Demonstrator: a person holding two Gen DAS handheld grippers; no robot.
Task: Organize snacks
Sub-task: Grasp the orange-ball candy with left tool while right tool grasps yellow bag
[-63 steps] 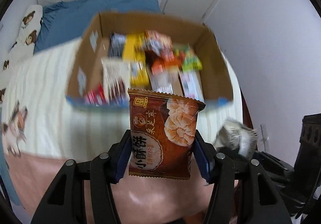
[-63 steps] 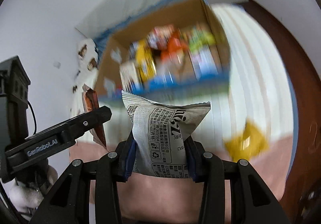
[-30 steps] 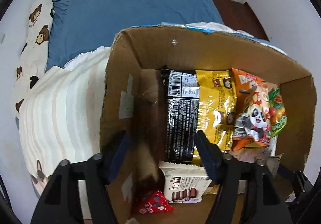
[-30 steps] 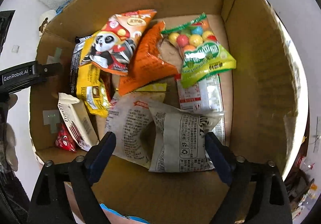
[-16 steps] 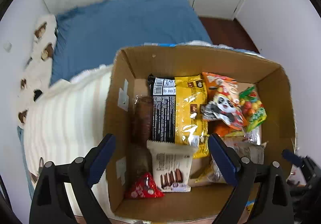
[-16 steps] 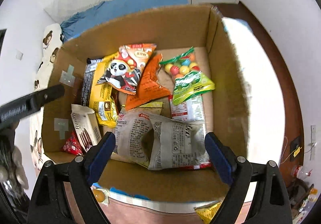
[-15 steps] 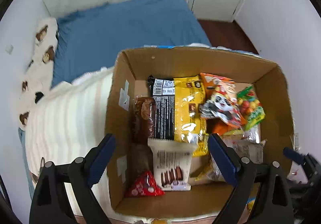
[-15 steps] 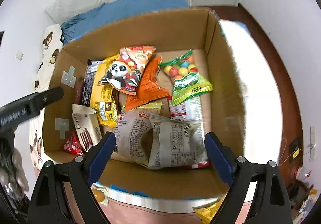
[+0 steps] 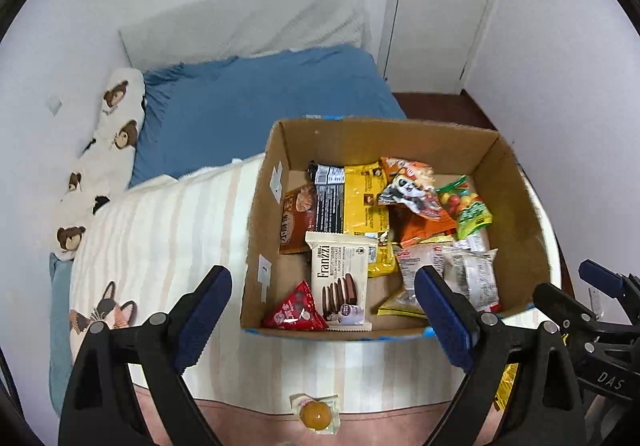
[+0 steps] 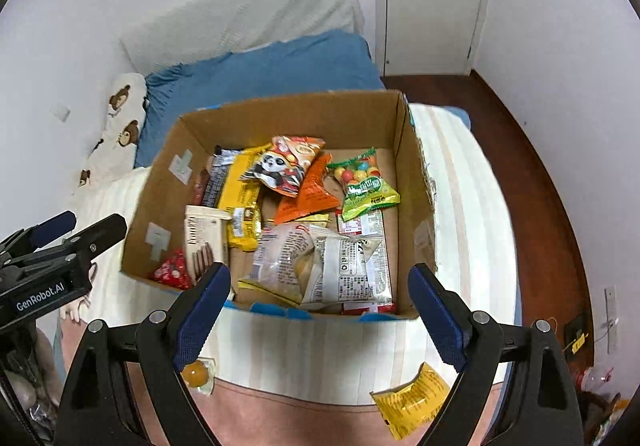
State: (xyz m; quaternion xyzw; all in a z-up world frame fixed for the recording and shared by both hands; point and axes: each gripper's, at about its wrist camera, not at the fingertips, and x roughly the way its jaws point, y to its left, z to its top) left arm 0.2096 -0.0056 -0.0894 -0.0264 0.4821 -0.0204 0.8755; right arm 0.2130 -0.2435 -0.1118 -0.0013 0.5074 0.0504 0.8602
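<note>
Both the left gripper [image 9: 322,312] and right gripper [image 10: 318,312] are hanging wide apart and empty over the mostly filled box [image 10: 280,114] — two snacks, a yellow packet [image 10: 412,400] and an orange sweet [image 10: 196,373], are lying outside, waiting.

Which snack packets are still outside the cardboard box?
Two: the clear-wrapped orange round sweet and the yellow packet, both lying on the bed in front of the cardboard box. Every other packet lies inside it.

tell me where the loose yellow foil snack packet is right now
In the right wrist view, the yellow foil snack packet lies outside the cardboard box, on the bed in front of its near right corner, under the open right gripper.
</note>
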